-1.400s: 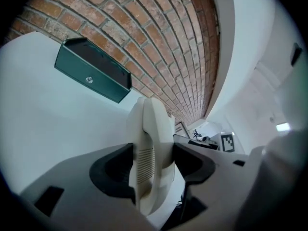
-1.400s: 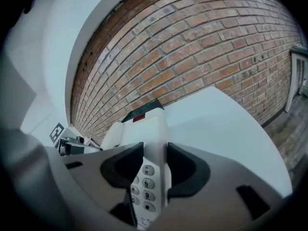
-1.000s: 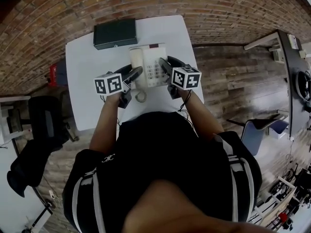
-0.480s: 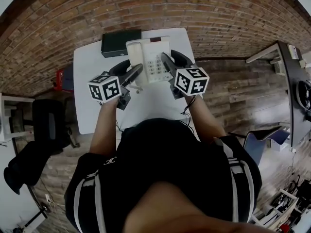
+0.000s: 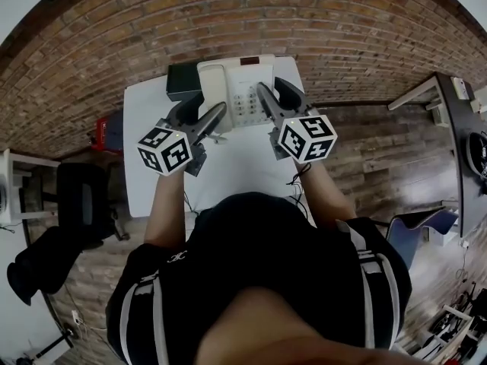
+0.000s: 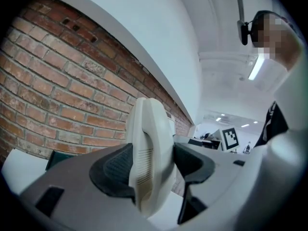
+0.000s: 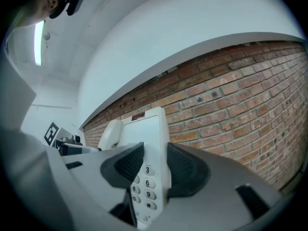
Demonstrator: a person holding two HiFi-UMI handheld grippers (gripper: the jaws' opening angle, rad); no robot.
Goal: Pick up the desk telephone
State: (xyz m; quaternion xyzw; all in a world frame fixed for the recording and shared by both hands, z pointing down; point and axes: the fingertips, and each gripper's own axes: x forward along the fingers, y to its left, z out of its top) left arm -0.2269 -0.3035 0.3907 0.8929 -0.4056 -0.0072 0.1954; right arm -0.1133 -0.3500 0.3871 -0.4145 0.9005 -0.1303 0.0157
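Left gripper [image 6: 150, 163] has its two dark padded jaws pressed against a cream-white plastic desk telephone [image 6: 147, 129] – they clamp the handset side, which stands on edge between the pads. In the right gripper view, the right gripper [image 7: 153, 161] is closed the same way on the telephone's other side. One pad lies on the number keys and the other on the back of the casing, with the keys 3, 6 and 9 showing just beside the pad.

From the head view, the telephone [image 5: 234, 88] sits between the left gripper [image 5: 210, 106] and the right gripper [image 5: 272, 93], held from both sides over the far part of a white rectangular table [image 5: 152, 169]. It overlaps a dark flat box [image 5: 179, 80] lying at the table's far-left corner – only the box's left end shows. Both gripper views set the telephone against a red-brick wall [image 7: 231, 90], tilted with its top edge upward. A black chair [image 5: 80, 204] stands left of the table, on the wooden floor [image 5: 373, 143].
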